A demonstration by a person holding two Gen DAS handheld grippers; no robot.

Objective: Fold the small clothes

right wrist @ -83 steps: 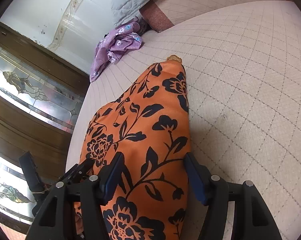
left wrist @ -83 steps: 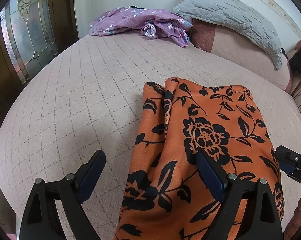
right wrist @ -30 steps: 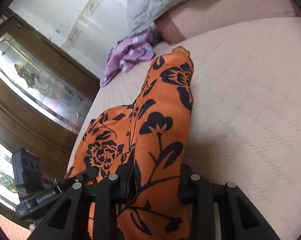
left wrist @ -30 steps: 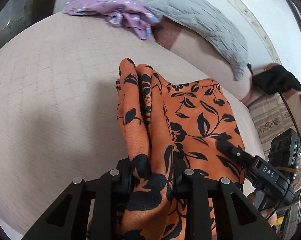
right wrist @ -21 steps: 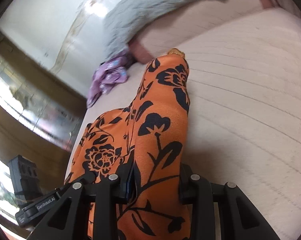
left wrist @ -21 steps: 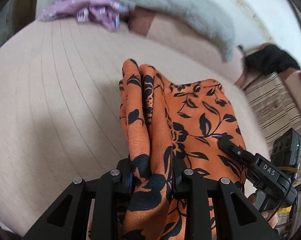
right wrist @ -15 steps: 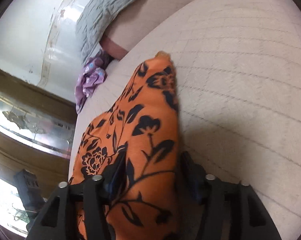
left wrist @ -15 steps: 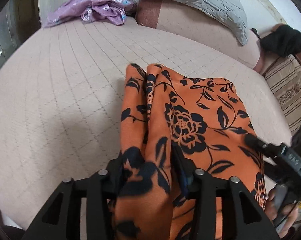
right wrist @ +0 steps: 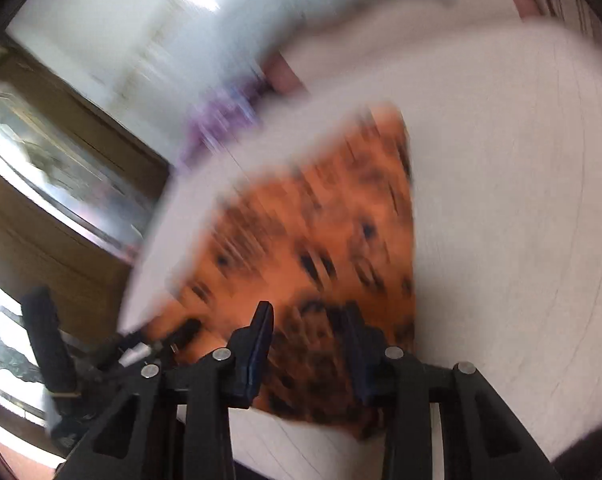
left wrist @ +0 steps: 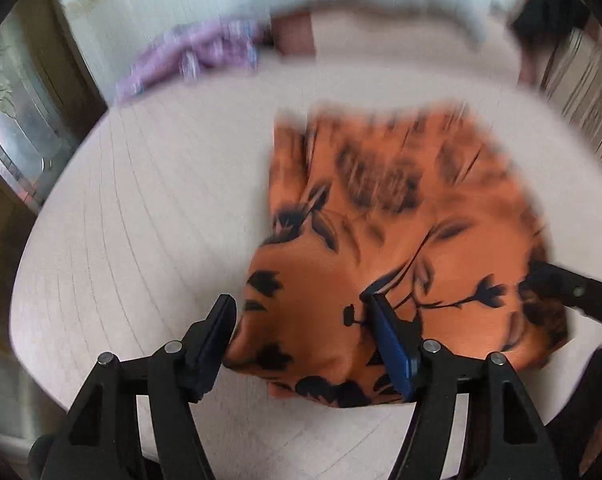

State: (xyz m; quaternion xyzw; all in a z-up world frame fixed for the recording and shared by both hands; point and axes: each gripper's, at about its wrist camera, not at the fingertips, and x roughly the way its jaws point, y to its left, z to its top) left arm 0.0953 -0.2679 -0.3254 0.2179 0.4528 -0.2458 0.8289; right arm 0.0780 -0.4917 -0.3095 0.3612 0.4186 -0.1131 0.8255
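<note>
The orange floral garment (left wrist: 401, 248) lies doubled on the bed (left wrist: 141, 216), just ahead of both grippers, seemingly set down to hold its fold. The left gripper (left wrist: 301, 332) and right gripper (right wrist: 307, 336) both stand apart, clamping nothing

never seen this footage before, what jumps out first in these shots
The orange cloth with black flowers grabs the eye, lying folded on the pale quilted bed. The open left gripper straddles its near corner, and a blurred purple garment lies at the bed's far edge.
</note>
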